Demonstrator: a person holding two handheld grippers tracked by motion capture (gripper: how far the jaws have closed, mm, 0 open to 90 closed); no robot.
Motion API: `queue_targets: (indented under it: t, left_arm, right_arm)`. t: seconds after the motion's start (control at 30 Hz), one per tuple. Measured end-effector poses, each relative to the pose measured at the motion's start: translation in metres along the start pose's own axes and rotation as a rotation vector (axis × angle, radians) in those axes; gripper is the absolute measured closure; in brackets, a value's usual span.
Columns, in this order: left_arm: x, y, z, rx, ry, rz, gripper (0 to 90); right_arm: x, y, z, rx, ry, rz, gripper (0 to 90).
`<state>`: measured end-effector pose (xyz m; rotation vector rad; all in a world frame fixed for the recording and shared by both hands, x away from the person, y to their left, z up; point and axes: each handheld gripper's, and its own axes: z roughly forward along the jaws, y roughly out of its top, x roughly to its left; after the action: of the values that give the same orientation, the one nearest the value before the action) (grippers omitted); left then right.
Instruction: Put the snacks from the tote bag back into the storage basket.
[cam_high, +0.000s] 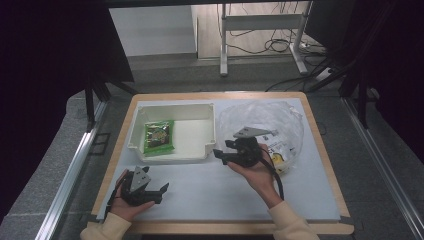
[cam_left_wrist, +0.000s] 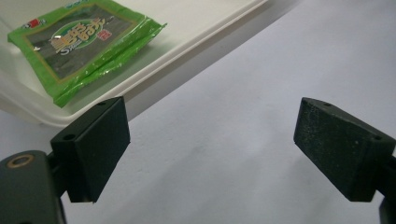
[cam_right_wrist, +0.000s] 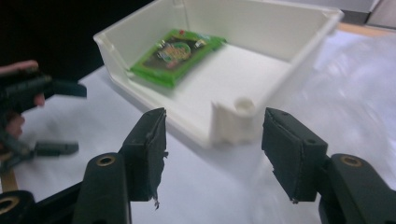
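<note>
A green snack packet (cam_high: 159, 137) lies flat in the left half of a white open-fronted bin (cam_high: 200, 117) at the back left of the table. My left gripper (cam_high: 161, 194) rests low near the front left, open, with nothing between its jaws. In the left gripper view (cam_left_wrist: 212, 149) the packet (cam_left_wrist: 79, 42) lies up and to the left, past the bin's rim (cam_left_wrist: 154, 74). My right gripper (cam_high: 220, 156) hovers open just off the bin's front right corner. In the right gripper view (cam_right_wrist: 212, 154) it faces that corner of the bin (cam_right_wrist: 233, 121), with the packet (cam_right_wrist: 180, 53) farther in.
A crumpled clear plastic bag (cam_high: 265, 117) with a yellow-printed item (cam_high: 280, 161) inside lies behind my right hand. A white mat (cam_high: 215, 192) covers the wooden table. The left gripper (cam_right_wrist: 74, 119) appears at the left edge of the right gripper view.
</note>
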<state>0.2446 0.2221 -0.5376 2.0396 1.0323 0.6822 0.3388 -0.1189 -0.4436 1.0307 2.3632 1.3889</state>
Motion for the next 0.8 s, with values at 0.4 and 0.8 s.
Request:
queue_targets:
  t: [0.4, 0.8]
  left_arm:
    - [-0.001, 0.000, 0.003, 0.013, 0.005, 0.015, 10.5]
    - [0.000, 0.000, 0.002, 0.013, -0.001, 0.022, 10.5]
  right_arm:
    - [-0.010, -0.062, -0.049, 0.028, -0.034, 0.017, 40.4]
    - [-0.010, -0.076, -0.046, 0.044, -0.050, 0.001, 42.3]
